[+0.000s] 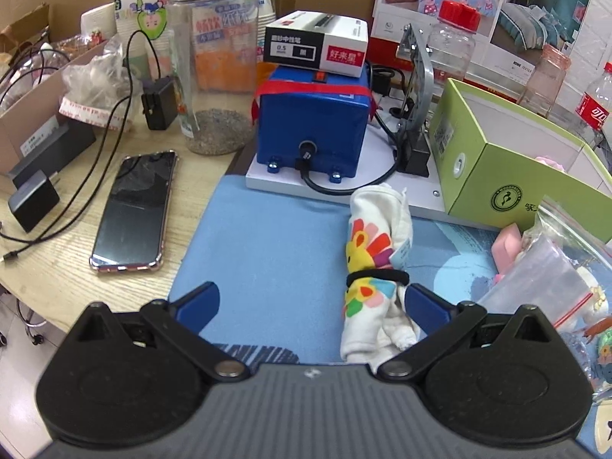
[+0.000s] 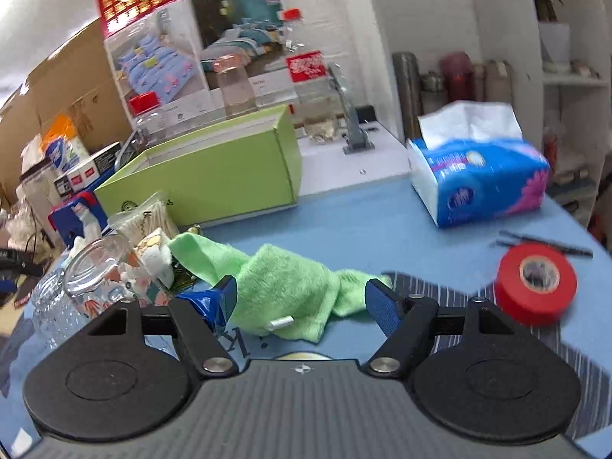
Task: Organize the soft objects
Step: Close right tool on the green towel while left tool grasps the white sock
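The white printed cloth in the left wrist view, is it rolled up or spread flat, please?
Rolled up: the white printed cloth forms a bundle cinched by a black band.

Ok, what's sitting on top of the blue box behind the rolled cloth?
A white, black and red carton rests on the blue box, above a red tape band. The carton covers most of the lid, so anything under it is hidden.

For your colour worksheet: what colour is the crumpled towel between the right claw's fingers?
Light green towel, clearest in the right wrist view.
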The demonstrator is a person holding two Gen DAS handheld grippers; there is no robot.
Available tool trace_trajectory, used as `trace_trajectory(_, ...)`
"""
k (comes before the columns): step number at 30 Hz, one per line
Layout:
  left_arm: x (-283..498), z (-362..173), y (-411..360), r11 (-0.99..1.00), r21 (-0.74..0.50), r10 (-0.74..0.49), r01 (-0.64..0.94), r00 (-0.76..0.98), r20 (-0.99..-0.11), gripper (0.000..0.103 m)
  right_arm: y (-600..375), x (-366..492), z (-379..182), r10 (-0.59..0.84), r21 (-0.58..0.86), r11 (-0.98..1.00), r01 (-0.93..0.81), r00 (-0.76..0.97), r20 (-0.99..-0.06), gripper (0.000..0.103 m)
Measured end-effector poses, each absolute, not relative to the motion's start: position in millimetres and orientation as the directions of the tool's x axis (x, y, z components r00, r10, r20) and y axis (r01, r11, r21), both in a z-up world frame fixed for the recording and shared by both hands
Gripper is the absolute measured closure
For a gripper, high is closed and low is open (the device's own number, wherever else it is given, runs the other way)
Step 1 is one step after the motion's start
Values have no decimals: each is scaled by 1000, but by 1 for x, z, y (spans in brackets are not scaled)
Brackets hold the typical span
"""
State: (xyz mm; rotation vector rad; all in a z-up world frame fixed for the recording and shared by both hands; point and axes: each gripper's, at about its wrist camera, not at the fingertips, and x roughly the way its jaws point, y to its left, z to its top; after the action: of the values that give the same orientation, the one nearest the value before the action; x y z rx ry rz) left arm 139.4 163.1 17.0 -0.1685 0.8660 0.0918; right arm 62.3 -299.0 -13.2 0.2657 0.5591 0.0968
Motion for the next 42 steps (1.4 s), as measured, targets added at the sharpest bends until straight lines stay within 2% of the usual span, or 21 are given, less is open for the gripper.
trace_trajectory(4,152,9,155,978,-165,-48,-130,623,-781,1,-311,60,-25,153,346,937,51,831,-535,43)
trace_trajectory(8,177,-8,136,988,-93,-3,-123,591,-807,1,-310,60,-14,158,307,952,8,843,-514,43)
trace_trajectory(12,194,-27,131,990,-42,37,-133,540,-841,1,-291,67,2,279,127,960,-249,816,-507,43)
trace_trajectory(16,195,-33,129,992,-1,68,-125,550,-832,1,-276,82,10,324,-94,889,-448,761,-562,43)
trace_trajectory(22,199,-33,127,993,4,68,-116,551,-831,1,-261,119,3,389,-116,787,-606,633,-669,43)
trace_trajectory(27,199,-32,125,996,2,53,-90,566,-822,1,-257,141,-24,354,-111,790,-602,598,-719,43)
trace_trajectory(32,200,-33,124,997,0,42,-72,582,-812,1,-274,140,-33,410,21,841,-541,611,-677,40)
trace_trajectory(42,198,-33,124,998,-2,32,-57,592,-806,1,-269,135,-38,362,8,886,-464,682,-636,36)
